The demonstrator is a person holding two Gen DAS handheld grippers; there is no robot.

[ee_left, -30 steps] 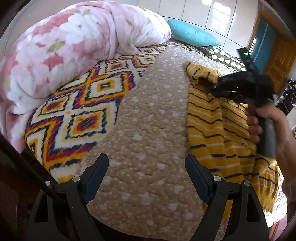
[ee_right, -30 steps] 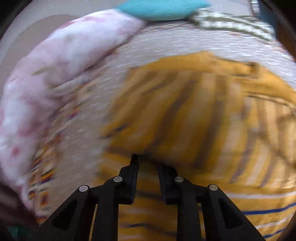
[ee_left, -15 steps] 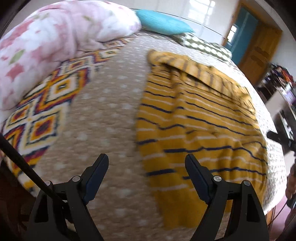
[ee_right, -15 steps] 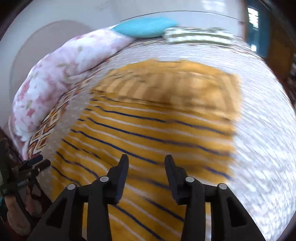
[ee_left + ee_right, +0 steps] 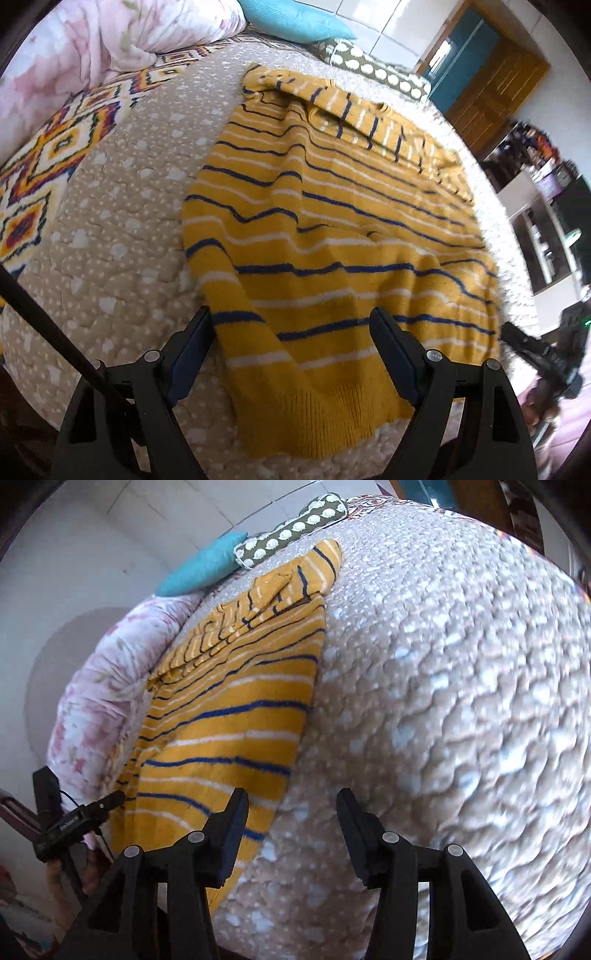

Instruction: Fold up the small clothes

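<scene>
A yellow sweater with navy and white stripes (image 5: 332,229) lies spread on the beige quilted bed (image 5: 122,236), its ribbed hem toward me and a sleeve folded across the far end. My left gripper (image 5: 291,325) is open and empty, hovering over the hem with the near left corner between its fingers. My right gripper (image 5: 291,808) is open and empty above the sweater's right edge (image 5: 229,716), one finger over the sweater, the other over bare quilt (image 5: 443,701). The left gripper also shows at the left of the right wrist view (image 5: 74,819).
A pink floral duvet (image 5: 110,40) is heaped at the far left beside a patterned blanket (image 5: 48,155). A teal pillow (image 5: 291,22) and a spotted olive pillow (image 5: 373,66) lie at the head. A wooden door (image 5: 495,85) and shelves (image 5: 546,206) stand right.
The right gripper let go of the sweater, pulled back to its right edge and opened wider. The left gripper swung right and came down over the hem. The sweater now lies flat.
</scene>
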